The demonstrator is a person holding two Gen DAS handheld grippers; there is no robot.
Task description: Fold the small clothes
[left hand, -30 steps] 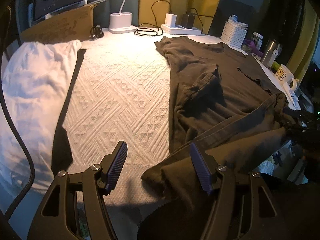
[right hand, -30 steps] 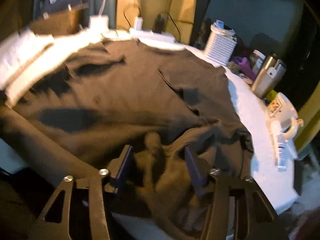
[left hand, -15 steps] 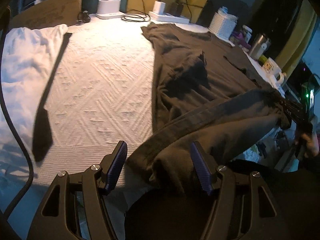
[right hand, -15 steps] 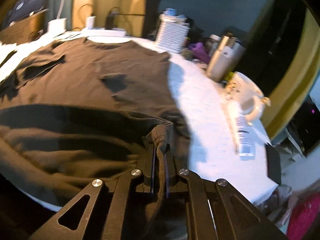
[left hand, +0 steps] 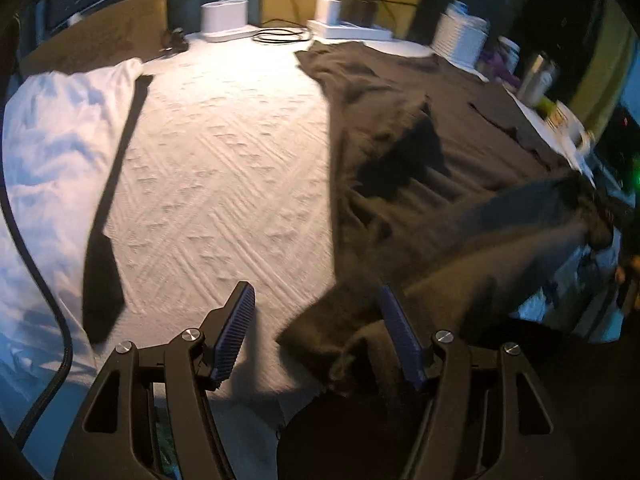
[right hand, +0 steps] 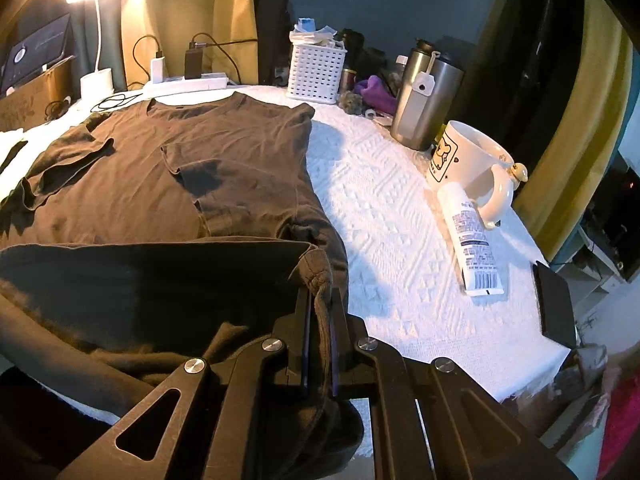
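Here the right gripper clamps the brown shirt's hem, while the left gripper gapes apart.

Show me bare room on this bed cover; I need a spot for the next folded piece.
Widest free patch: between white cloth and brown shirt. Narrower strip: between the shirt's side and lotion tube. Crowded along the back and by basket, tumbler, mug.

No legible text; tube print and barcode too small
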